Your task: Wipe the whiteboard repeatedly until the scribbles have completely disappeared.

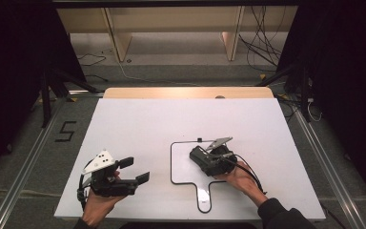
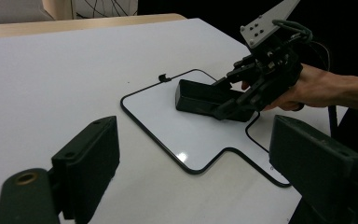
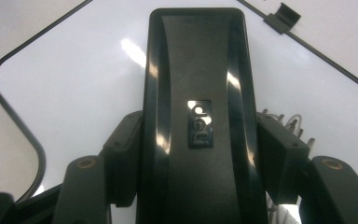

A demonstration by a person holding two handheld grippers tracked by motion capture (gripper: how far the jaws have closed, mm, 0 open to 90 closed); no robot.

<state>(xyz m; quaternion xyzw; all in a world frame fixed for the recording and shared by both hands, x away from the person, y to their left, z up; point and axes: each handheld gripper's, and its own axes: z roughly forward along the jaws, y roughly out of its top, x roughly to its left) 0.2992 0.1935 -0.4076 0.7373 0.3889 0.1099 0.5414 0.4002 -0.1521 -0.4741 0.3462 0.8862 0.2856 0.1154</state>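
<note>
Centrally, glossy black stapler (image 3: 193,116) with small silver logo plate, pinched by right tongs (image 3: 193,154), left tongs (image 1: 136,170) spread.

A white table top (image 1: 138,129) with a strip of pale wood (image 1: 186,92) along its far edge is seen carrying the things. A white paddle-shaped board (image 1: 183,164) edged in black is laid flat on it, directly under the right gripper (image 1: 198,155) and off to the side of the left gripper (image 1: 136,170), its short handle pointed toward the near edge and a small black clip (image 1: 199,139) fixed on its far edge. A black oblong device (image 2: 205,98) is rested on that board, clasped between the right gripper's jaws, while bare white surface is found beneath the left gripper.
</note>
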